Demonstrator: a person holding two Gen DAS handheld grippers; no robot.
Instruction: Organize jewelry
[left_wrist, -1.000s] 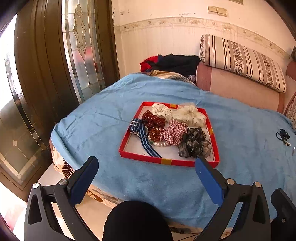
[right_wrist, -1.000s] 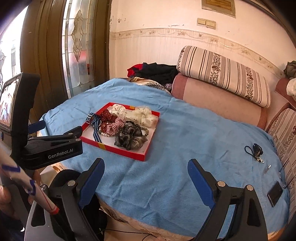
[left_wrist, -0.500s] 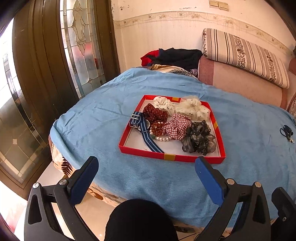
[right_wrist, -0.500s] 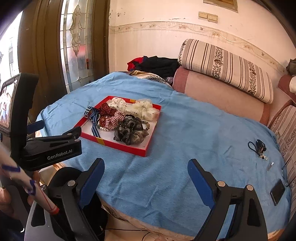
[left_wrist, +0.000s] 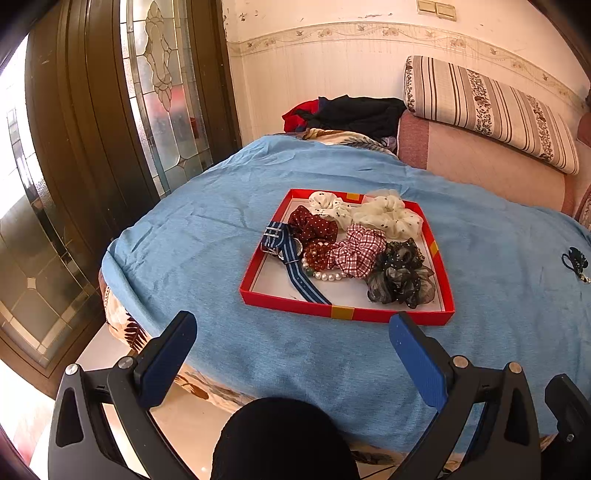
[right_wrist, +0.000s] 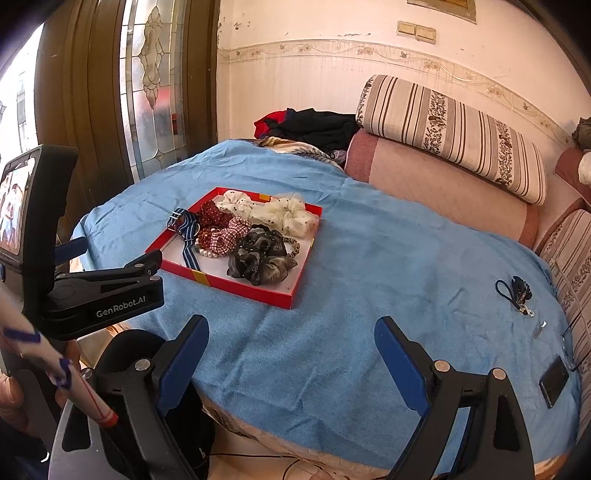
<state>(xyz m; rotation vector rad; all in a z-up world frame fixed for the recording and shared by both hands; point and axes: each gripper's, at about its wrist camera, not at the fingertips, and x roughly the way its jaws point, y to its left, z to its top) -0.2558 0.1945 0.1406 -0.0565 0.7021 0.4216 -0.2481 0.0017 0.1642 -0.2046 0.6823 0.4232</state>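
Note:
A red tray (left_wrist: 343, 311) (right_wrist: 243, 290) lies on the blue bedspread. It holds several scrunchies, among them a dark grey one (left_wrist: 400, 280) (right_wrist: 260, 258), a red checked one (left_wrist: 356, 251) and cream ones (left_wrist: 388, 216). A blue striped watch strap (left_wrist: 291, 258) (right_wrist: 188, 236) and a pearl bracelet (left_wrist: 325, 275) lie at the tray's left. My left gripper (left_wrist: 291, 350) is open and empty, just short of the tray's near edge. My right gripper (right_wrist: 291, 350) is open and empty, to the right of the tray.
A dark keychain (right_wrist: 517, 293) (left_wrist: 576, 260), a small metal piece (right_wrist: 541, 329) and a black phone (right_wrist: 554, 380) lie on the bedspread at the right. Striped pillows (left_wrist: 487, 110) and dark clothes (left_wrist: 354, 112) are at the back. A glazed door (left_wrist: 159, 92) stands left.
Both grippers have moved forward toward the bed; the tray looks larger and nearer. Both stay open.

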